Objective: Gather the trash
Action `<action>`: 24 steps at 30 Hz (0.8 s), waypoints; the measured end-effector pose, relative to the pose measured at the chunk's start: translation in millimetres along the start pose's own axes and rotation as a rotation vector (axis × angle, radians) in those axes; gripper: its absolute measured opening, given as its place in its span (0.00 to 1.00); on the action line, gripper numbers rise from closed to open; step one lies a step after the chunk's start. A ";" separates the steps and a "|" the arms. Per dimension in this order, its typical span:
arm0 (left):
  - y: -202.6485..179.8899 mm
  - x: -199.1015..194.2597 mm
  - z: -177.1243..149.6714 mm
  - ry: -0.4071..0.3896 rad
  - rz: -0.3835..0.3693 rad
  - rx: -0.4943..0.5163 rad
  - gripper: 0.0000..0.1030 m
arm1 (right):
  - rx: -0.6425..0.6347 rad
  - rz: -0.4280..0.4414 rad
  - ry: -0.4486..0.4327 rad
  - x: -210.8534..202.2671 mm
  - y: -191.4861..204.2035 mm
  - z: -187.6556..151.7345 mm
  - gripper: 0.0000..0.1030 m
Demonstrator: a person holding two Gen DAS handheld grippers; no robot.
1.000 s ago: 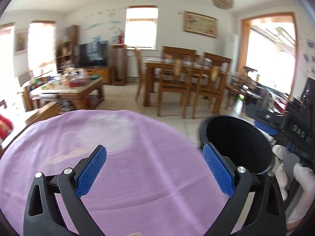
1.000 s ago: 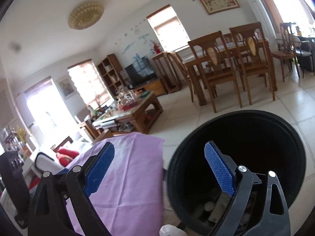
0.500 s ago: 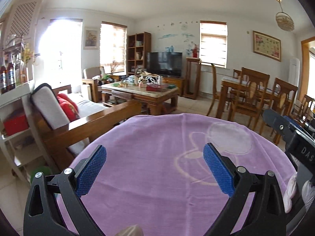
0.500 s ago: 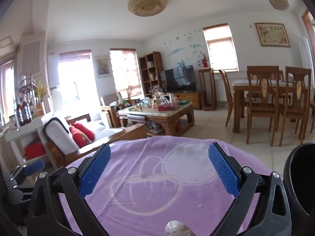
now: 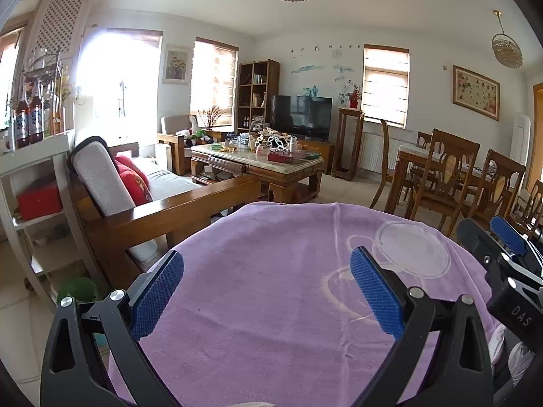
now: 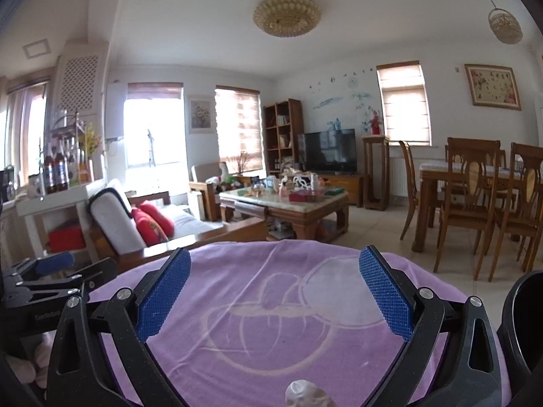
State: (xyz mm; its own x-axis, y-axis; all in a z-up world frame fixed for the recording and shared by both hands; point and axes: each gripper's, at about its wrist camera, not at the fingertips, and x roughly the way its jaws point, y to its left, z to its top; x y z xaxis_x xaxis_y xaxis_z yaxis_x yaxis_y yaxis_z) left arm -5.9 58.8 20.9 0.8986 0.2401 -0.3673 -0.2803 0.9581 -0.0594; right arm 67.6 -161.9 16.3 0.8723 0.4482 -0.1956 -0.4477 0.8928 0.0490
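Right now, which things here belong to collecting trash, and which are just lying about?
For the job:
black bin
crumpled white scrap on the purple cloth
left gripper and right gripper, both open

Just lying about:
coffee table clutter
red cushions
bottles

Looked like a home living room: sofa (image 5: pixel 142 183), coffee table (image 5: pixel 258 162), television (image 5: pixel 302 115), dining chairs (image 5: pixel 444 176), bookshelf (image 5: pixel 256 95).

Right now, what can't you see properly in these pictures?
- Black bin: right wrist view, cut by the right edge; its inside is hidden.
- Whitish crumpled thing: right wrist view, cut by the bottom edge; can't tell what it is.
- Coffee table clutter: left wrist view, too small to name.
- Purple cloth: what lies beneath is hidden.
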 end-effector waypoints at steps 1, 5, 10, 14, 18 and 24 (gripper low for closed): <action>-1.5 0.1 -0.1 -0.001 -0.001 0.003 0.95 | 0.001 0.004 0.003 -0.5 -1.3 -0.2 0.95; -3.2 1.6 0.0 -0.001 0.007 0.011 0.95 | 0.021 0.006 0.005 -0.6 -6.6 -0.8 0.95; -5.8 -0.1 -3.9 -0.007 0.014 0.025 0.95 | 0.035 0.002 0.004 -1.6 -12.4 0.2 0.95; -7.8 -0.7 -3.9 -0.010 0.016 0.036 0.95 | 0.039 0.005 0.003 -1.7 -11.6 1.3 0.95; -6.2 -0.1 -4.7 -0.008 0.015 0.037 0.95 | 0.042 0.005 0.003 -1.5 -13.1 1.7 0.95; -5.6 1.3 -4.7 0.002 0.013 0.033 0.95 | 0.053 0.000 0.010 1.0 -11.1 4.0 0.95</action>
State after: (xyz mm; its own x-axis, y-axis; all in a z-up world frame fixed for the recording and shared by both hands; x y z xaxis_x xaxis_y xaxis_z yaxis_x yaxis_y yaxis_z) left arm -4.8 53.0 16.4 0.8943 0.2521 -0.3697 -0.2806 0.9595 -0.0243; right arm 74.2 -171.2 19.4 0.8701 0.4482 -0.2050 -0.4367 0.8939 0.1009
